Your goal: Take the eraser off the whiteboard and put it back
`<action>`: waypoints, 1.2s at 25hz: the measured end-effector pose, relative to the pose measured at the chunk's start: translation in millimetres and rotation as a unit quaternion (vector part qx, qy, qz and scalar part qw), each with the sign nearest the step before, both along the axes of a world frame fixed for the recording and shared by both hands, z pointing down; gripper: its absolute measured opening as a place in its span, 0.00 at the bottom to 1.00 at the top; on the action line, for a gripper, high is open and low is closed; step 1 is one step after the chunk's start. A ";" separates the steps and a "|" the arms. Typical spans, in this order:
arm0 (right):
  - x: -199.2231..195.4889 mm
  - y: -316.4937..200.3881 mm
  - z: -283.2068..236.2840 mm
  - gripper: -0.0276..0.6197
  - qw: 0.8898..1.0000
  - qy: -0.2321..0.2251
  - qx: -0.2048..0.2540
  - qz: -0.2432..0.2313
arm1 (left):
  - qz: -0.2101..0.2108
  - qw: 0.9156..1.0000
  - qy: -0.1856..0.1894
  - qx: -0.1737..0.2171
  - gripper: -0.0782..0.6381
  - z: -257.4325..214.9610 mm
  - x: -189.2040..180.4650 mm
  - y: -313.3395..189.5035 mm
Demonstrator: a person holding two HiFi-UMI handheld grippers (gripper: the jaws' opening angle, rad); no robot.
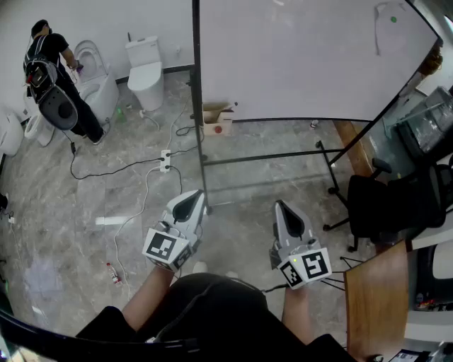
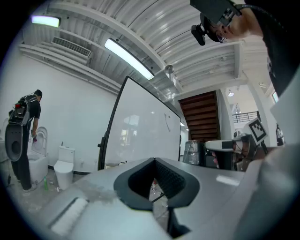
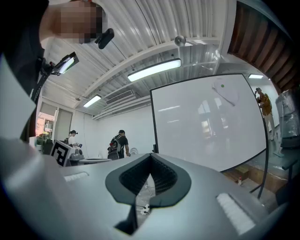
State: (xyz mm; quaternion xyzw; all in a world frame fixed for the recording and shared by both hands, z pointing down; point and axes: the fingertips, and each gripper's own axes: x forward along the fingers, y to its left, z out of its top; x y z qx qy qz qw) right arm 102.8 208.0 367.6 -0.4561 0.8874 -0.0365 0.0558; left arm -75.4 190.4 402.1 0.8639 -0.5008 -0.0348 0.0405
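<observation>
A large whiteboard (image 1: pixel 297 56) on a black frame stands ahead of me, and it also fills the right gripper view (image 3: pixel 206 122). Near its upper right corner sits a pale shape with a green dot (image 1: pixel 391 20), which may be the eraser (image 3: pixel 224 91); it is too small to be sure. My left gripper (image 1: pixel 195 198) and right gripper (image 1: pixel 283 207) are held level side by side in front of my body, well short of the board. Both are shut with nothing between the jaws, as each gripper's own view shows for the left gripper (image 2: pixel 154 161) and the right gripper (image 3: pixel 151 157).
A person with a backpack (image 1: pixel 53 67) bends over a toilet (image 1: pixel 95 74) at the back left; another toilet (image 1: pixel 146 71) stands nearby. A cardboard box (image 1: pixel 216 119), a power strip with cables (image 1: pixel 165 161), a black chair (image 1: pixel 382 205) and a wooden desk (image 1: pixel 375 297) surround the board's stand.
</observation>
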 end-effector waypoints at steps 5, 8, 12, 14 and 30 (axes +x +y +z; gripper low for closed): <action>-2.1 -4.2 -1.5 0.06 1.000 0.002 0.004 -0.003 | 0.004 1.000 0.013 0.006 0.12 0.3 -1.2 -2.6; -5.6 -5.1 -2.3 0.06 1.000 0.003 0.004 -0.004 | 0.011 1.000 0.017 0.008 0.12 0.6 -1.1 -2.8; -13.0 -9.7 -0.3 0.06 1.000 0.007 0.002 -0.003 | 0.017 1.000 0.016 0.006 0.12 2.8 -5.8 -8.5; -16.5 -12.4 -1.0 0.06 1.000 0.005 0.002 -0.004 | 0.018 1.000 0.016 0.006 0.12 2.8 -10.9 -12.6; -63.1 -26.3 -1.8 0.06 1.000 -0.003 0.003 0.026 | 0.039 0.999 0.018 0.002 0.12 9.0 -67.7 -26.4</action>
